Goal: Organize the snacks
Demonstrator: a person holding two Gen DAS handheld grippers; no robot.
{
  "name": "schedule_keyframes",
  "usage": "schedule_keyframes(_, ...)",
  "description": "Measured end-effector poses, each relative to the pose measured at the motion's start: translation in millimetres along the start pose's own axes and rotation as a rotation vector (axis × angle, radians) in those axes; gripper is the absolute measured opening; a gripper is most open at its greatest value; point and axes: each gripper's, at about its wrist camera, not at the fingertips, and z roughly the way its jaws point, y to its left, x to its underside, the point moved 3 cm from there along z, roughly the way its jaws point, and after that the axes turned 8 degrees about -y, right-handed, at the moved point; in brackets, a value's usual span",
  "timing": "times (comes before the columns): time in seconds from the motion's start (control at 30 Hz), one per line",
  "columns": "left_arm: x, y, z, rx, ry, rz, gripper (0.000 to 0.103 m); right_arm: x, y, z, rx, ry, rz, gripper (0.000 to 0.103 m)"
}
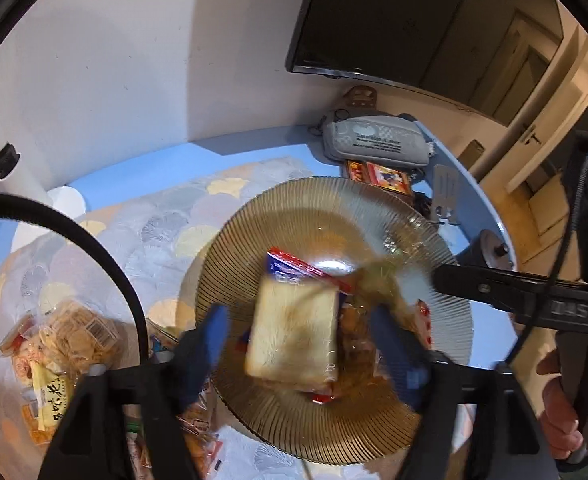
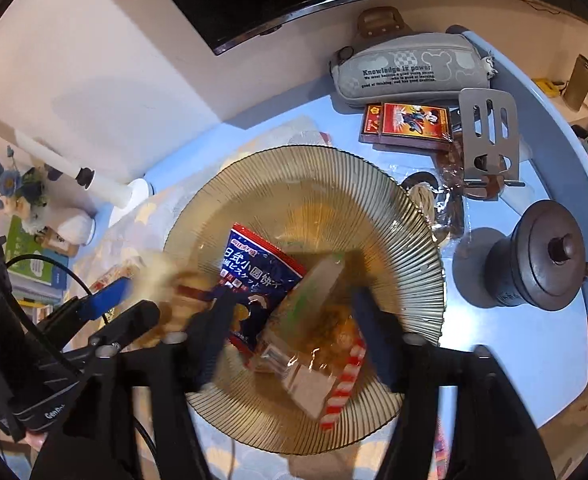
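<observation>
An amber ribbed glass plate (image 1: 374, 208) lies on a patterned mat. My left gripper (image 1: 298, 314) hovers over it, open, its blue fingers (image 1: 213, 332) standing wide. Between them is a blurred wrapped bread slice (image 1: 294, 332), with a gap on each side. My right gripper (image 2: 296, 300) is also open above the plate (image 2: 334, 184). Under it lie a dark blue biscuit packet (image 2: 253, 268) and a clear packet with a red-and-white striped edge (image 2: 334, 384). Neither packet touches its fingers (image 2: 374, 340). Each gripper shows at the edge of the other's view.
A heap of snack packets (image 1: 53, 344) lies on the mat left of the plate. On the blue table (image 2: 514, 360) behind and right stand a grey pencil case (image 2: 410, 68), a red card box (image 2: 410, 122), a metal stand (image 2: 490, 136) and a dark lidded pot (image 2: 550, 260).
</observation>
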Motion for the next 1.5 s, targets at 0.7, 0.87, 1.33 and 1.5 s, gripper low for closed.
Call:
schedule_keyframes(0.7,32,141,-84,-0.211,-0.076,-0.199,0.078,34,75,2,-0.088,0.037,-0.111,0.076)
schedule_keyframes(0.87,40,207,-132,-0.368,-0.135,-0.266,0.078,47,116,6,-0.144,0.051,-0.181,0.076)
schedule_keyframes(1.33,93,297,-160,-0.326,-0.074,-0.420,0.078,108,215,47,-0.228,0.163,-0.293,0.076)
schedule_keyframes(1.5,84,300,-147,-0.243,-0.031,-0.386,0.078,101,233,59,-0.211,0.156,-0.275,0.076)
